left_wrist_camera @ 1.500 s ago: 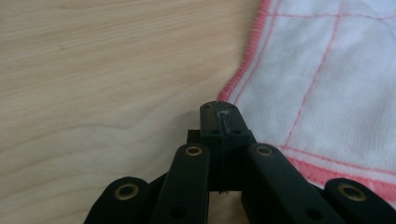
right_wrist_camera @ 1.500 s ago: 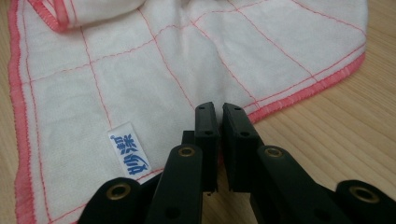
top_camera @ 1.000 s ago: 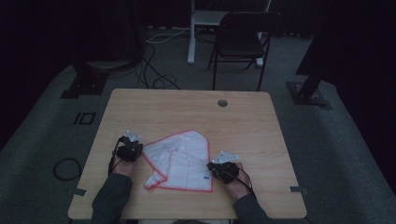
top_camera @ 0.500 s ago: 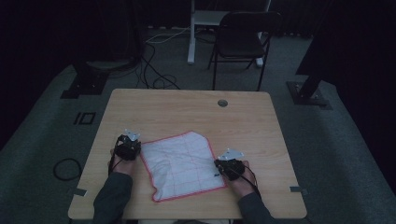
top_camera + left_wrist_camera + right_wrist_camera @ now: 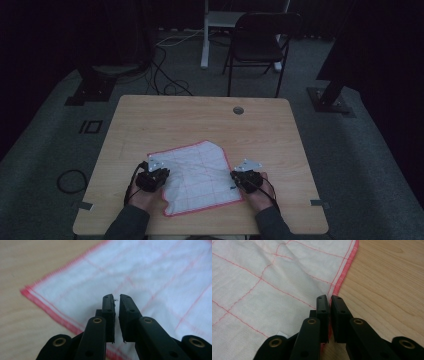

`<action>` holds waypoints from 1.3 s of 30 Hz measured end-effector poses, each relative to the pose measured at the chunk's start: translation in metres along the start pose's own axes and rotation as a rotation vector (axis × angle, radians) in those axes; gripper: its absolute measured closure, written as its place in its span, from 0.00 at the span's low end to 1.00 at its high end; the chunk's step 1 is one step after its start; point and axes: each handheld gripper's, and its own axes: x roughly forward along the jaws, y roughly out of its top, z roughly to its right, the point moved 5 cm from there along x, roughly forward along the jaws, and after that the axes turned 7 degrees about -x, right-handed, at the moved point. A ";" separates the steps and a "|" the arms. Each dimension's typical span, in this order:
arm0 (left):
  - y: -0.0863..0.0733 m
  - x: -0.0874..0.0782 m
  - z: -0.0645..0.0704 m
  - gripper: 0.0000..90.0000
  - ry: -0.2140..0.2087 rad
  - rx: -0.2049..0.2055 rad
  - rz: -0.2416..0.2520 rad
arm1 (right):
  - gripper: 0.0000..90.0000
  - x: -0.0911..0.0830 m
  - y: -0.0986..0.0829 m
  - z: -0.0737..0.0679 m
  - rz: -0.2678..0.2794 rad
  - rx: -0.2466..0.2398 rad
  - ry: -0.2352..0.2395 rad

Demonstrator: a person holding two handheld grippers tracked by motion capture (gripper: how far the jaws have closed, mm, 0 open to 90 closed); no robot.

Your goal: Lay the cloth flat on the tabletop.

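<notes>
A white cloth (image 5: 200, 172) with thin red grid lines and a pink-red hem lies spread flat on the wooden table (image 5: 200, 120). My left gripper (image 5: 159, 173) hovers over the cloth's left edge. In the left gripper view its jaws (image 5: 117, 298) stand almost together with a thin slit and no cloth between them, and the cloth's corner (image 5: 25, 292) lies ahead to the left. My right gripper (image 5: 239, 180) sits at the cloth's right edge. In the right gripper view the pink hem (image 5: 344, 270) runs straight in between its closed jaws (image 5: 329, 298).
A round cable hole (image 5: 238, 110) sits near the table's far edge. A dark chair (image 5: 260, 42) and floor cables (image 5: 165, 75) lie beyond the table. Bare wood (image 5: 387, 290) stretches to the right of the cloth.
The cloth went from folded over to spread flat. Since then my left gripper has slid nearer and inward over the cloth's left edge. The right gripper has hardly moved.
</notes>
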 end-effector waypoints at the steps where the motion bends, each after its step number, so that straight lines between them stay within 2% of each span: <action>1: 0.000 0.000 0.000 0.93 0.000 0.000 0.000 | 0.95 0.000 0.000 0.000 0.000 0.000 0.000; 2: -0.004 0.005 -0.002 0.94 0.009 0.002 -0.021 | 0.95 0.000 0.000 0.001 -0.002 0.003 -0.002; 5: -0.003 0.006 -0.005 0.94 0.006 -0.010 -0.021 | 0.95 -0.001 -0.001 0.001 -0.007 0.004 -0.005; 6: -0.001 0.008 -0.008 0.94 0.025 0.005 -0.023 | 0.96 -0.002 -0.001 0.001 -0.008 0.004 -0.005; 9: 0.002 0.010 -0.013 0.92 0.037 0.004 -0.022 | 0.95 -0.001 -0.001 0.001 -0.007 0.007 -0.005; 11: 0.007 0.014 -0.020 0.90 0.061 0.010 -0.019 | 0.93 -0.002 0.001 0.000 0.005 0.009 0.004; 15: 0.013 0.018 -0.025 0.87 0.074 0.020 -0.020 | 0.90 -0.001 0.005 -0.001 0.021 0.018 0.002; 19: 0.021 0.025 -0.034 0.85 0.104 0.031 -0.012 | 0.84 0.001 0.012 0.001 0.036 0.022 -0.013; 26: 0.025 0.028 -0.040 0.82 0.129 0.005 0.005 | 0.79 0.013 0.021 0.014 0.052 0.084 -0.010; 27: 0.026 0.023 -0.037 0.82 0.125 -0.009 0.026 | 0.79 0.018 0.024 0.021 0.055 0.103 -0.025; 29: 0.026 0.023 -0.037 0.82 0.125 -0.009 0.026 | 0.79 0.020 0.025 0.024 0.058 0.121 -0.022; 31: 0.026 0.017 -0.028 0.82 0.099 -0.011 0.043 | 0.79 0.022 0.029 0.029 0.062 0.135 -0.026; 35: 0.026 0.013 -0.014 0.81 0.061 0.004 0.050 | 0.78 0.027 0.039 0.038 0.069 0.135 -0.039; 38: 0.026 0.013 0.000 0.81 0.028 0.023 0.045 | 0.76 0.031 0.046 0.043 0.078 0.171 -0.009; 39: 0.025 0.013 0.006 0.81 0.018 0.033 0.044 | 0.75 0.033 0.048 0.045 0.076 0.173 -0.013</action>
